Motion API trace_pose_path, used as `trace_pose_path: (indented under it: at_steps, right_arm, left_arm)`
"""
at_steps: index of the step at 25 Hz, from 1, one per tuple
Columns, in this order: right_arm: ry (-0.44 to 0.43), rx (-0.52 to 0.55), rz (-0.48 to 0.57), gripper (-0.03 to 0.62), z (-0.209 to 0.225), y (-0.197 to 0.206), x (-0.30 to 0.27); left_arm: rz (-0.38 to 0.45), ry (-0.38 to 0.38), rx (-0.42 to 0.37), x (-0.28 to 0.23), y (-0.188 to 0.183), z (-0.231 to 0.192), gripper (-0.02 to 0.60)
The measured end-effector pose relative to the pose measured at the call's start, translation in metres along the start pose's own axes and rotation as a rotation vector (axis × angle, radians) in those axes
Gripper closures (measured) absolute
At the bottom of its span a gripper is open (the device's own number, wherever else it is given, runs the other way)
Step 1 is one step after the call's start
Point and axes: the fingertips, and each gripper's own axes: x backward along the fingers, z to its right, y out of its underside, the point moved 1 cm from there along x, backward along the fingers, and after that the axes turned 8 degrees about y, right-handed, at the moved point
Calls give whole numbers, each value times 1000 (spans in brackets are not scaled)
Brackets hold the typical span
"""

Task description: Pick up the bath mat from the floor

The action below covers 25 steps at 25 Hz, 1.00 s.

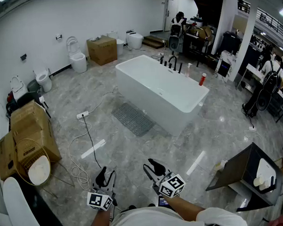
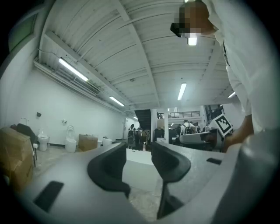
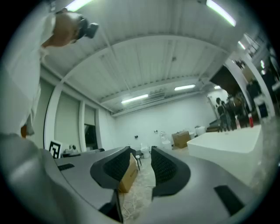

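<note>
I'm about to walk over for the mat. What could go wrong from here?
1. The cable trails over the floor from the power strip to near your feet: a trip hazard.
2. The mat lies flat, close beside the tub, so the jaws may scrape the floor or bump the tub when reaching for its edge.

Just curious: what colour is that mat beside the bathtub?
Grey bath mat, clearest in head view.

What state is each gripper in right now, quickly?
Left gripper: open, holding nothing.
Right gripper: open, holding nothing.
</note>
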Motion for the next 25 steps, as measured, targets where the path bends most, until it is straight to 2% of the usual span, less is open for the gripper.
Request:
trace_pose_path:
  at_steps: [3, 6, 8, 11, 15, 25]
  right_arm:
    - [-48, 132, 76, 444, -13, -31, 16]
    - [-39, 196, 67, 444, -9, -29, 32]
    - [-13, 196, 56, 444, -2, -23, 42]
    - [15, 168, 104, 444, 7, -26, 55]
    - [-4, 123, 130, 444, 11, -28, 63]
    - [-33, 165, 140, 445, 32, -33, 76]
  left_arm:
    - [26, -22, 4, 3, -13, 20, 408]
    - [17, -25, 1, 7, -11, 36, 408]
    - [14, -22, 0, 8, -10, 43, 408]
    - [18, -38, 1, 12, -15, 45, 408]
    - [22, -46, -2, 14, -17, 42, 408]
    - [38, -66, -26, -8, -26, 54, 410]
